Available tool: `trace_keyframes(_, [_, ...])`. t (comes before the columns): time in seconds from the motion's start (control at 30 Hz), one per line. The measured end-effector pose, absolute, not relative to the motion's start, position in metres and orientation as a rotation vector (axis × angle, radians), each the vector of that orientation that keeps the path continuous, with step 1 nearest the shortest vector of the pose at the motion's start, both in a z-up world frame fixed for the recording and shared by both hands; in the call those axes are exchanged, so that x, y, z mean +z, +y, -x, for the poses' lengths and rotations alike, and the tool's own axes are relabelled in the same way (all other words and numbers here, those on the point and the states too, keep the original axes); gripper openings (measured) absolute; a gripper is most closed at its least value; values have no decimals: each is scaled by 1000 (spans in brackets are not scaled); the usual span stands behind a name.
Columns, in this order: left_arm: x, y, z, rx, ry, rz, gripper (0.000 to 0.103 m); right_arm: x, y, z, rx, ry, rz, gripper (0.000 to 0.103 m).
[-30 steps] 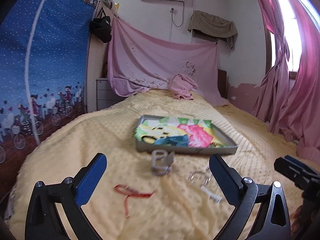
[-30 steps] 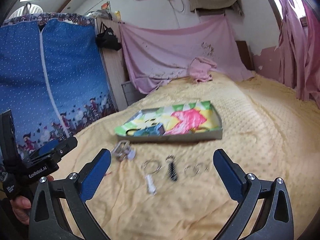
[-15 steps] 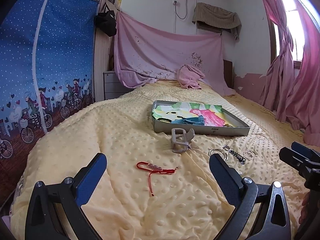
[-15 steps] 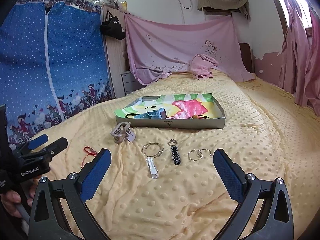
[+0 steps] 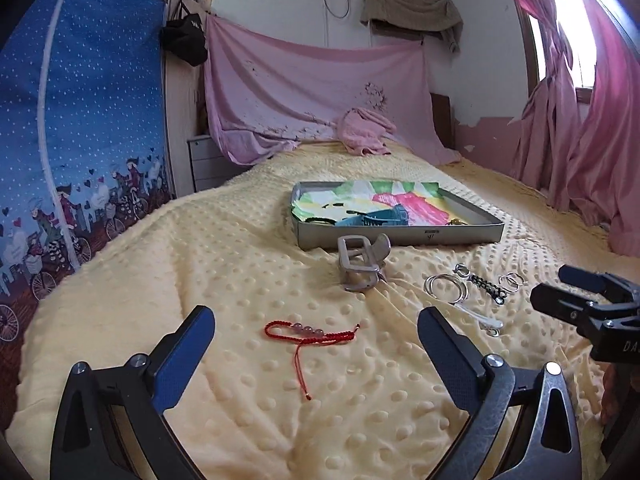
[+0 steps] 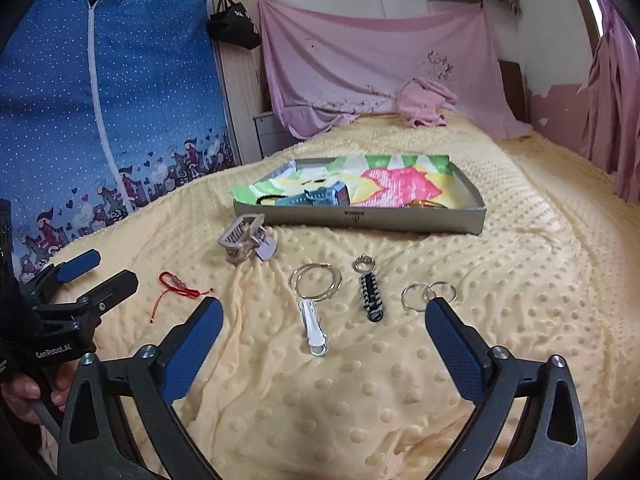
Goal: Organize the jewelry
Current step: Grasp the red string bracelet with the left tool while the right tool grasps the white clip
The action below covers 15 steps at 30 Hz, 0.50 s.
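Both tongs are settling low over the bed, wide apart and holding nothing.

The views are steadying after a second of swinging, so picking is likely starting. Left tongs (image 5: 316,344) are framing the red bracelet (image 5: 310,332); right tongs (image 6: 324,322) are hanging near the silver hoops (image 6: 316,281). Beyond, the tray (image 6: 460,222), lined with bright paper, is already holding a teal clip (image 6: 316,198) and something gold. Outside it are lying the grey claw clip (image 6: 246,240), black braided piece (image 6: 372,296) and small rings (image 6: 428,296).

Tray (image 6: 360,216) near wall hides its contents' lower parts — orange item (image 6: 416,203) unidentifiable.
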<state>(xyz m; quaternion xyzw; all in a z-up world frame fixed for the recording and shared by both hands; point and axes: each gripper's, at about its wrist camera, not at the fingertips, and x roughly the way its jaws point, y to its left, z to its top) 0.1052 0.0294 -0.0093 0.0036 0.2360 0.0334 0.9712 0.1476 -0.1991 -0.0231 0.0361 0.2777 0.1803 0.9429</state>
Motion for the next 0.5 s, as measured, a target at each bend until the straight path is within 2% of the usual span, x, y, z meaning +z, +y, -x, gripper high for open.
trace_keyframes(0.07, [-13, 32, -116, 71, 509, 10, 94, -29, -200, -154, 375, 597, -88, 70])
trace_keyframes(0.13, [-19, 34, -125, 82, 545, 23, 92, -35, -201, -160, 381, 625, -105, 67])
trace_keyframes(0.2, [-23, 36, -133, 99, 570, 31, 87, -40, -200, -167, 390, 651, -112, 56])
trace_keyframes(0.3, [-30, 34, -141, 101, 605, 22, 83, -46, -194, -177, 417, 686, -108, 49])
trace_keyframes(0.43, [-44, 37, -158, 105, 686, 50, 69, -57, -183, -186, 452, 738, -96, 41])
trace_keyframes(0.5, [-51, 44, -165, 110, 722, 95, 65, -62, -180, -191, 460, 757, -94, 39])
